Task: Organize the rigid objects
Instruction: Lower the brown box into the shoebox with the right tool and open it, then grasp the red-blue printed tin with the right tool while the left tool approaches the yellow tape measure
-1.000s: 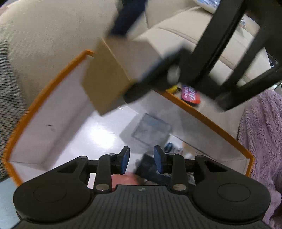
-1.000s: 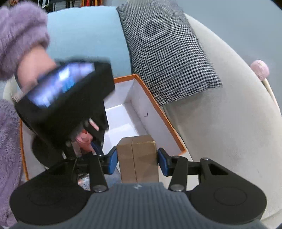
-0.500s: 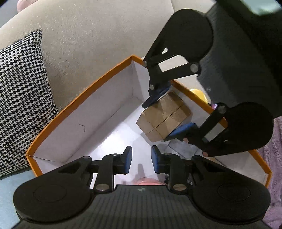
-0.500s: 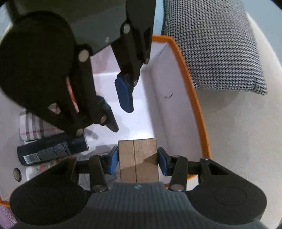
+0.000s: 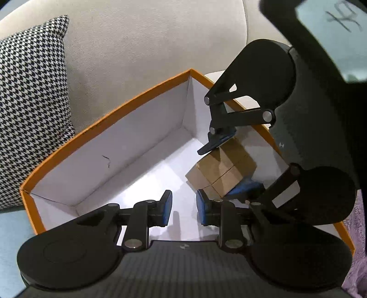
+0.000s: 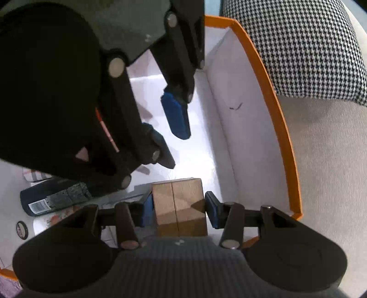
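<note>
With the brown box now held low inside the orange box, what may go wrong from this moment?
1. The left gripper is open and empty right beside the cardboard box that the right gripper holds; the two tools might collide.
2. The cardboard box looks tilted above the floor of the orange box, so if released now it might tumble.
3. The dark bottle lies near, so little free space remains there.

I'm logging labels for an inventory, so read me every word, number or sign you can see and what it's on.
Nothing reads cleanly.
Black handwritten scrawl on the pale sticker, top right of the left wrist view: illegible.
Barcode label on the dark bottle: too small to read.
Round badge beside it: blurred.
</note>
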A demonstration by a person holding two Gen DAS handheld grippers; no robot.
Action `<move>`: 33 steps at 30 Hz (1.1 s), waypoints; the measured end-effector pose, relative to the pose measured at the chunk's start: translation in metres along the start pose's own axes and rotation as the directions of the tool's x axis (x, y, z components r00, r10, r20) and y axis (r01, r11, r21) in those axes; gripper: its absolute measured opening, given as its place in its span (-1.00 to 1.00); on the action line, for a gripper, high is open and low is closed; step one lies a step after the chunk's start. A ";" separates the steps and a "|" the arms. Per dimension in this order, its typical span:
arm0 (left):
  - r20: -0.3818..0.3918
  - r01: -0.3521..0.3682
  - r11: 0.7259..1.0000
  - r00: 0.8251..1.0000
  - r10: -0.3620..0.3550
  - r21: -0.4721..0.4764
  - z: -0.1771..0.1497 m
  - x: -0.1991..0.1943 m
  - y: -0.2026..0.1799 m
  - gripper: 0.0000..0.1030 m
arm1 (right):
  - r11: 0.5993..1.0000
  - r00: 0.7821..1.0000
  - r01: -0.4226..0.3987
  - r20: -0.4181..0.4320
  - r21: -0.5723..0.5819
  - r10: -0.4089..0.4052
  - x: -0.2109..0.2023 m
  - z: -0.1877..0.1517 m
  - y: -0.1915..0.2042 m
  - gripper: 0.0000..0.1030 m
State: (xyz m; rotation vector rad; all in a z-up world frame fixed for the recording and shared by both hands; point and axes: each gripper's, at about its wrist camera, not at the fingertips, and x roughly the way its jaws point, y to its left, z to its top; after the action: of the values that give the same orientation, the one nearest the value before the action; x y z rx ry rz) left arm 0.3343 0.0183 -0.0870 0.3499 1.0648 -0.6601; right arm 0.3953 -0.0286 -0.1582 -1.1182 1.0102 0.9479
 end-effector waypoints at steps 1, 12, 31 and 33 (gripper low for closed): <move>0.000 0.007 1.000 1.000 -0.007 -0.006 0.000 0.002 0.002 -0.43 | 1.000 1.000 0.003 0.000 -0.002 -0.003 -0.001 -0.001 0.000 -0.03; -0.015 0.061 0.988 0.998 -0.064 -0.140 0.017 0.015 0.006 -0.43 | 0.997 0.997 0.045 0.062 0.055 -0.049 -0.020 -0.012 -0.005 0.10; -0.010 0.019 0.987 1.000 -0.021 -0.162 0.024 0.010 -0.006 -0.44 | 0.994 0.986 0.048 0.154 0.099 -0.063 -0.052 -0.028 0.002 -0.10; 0.003 0.011 0.991 1.000 -0.011 -0.136 0.024 -0.003 -0.015 -0.43 | 0.989 0.979 0.056 0.187 0.135 -0.081 -0.067 -0.034 0.000 -0.10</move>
State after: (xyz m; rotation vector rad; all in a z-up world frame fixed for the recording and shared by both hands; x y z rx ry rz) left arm 0.3399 -0.0049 -0.0726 0.2251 1.1038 -0.5939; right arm 0.3725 -0.0675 -0.0986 -0.9289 0.8580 0.9037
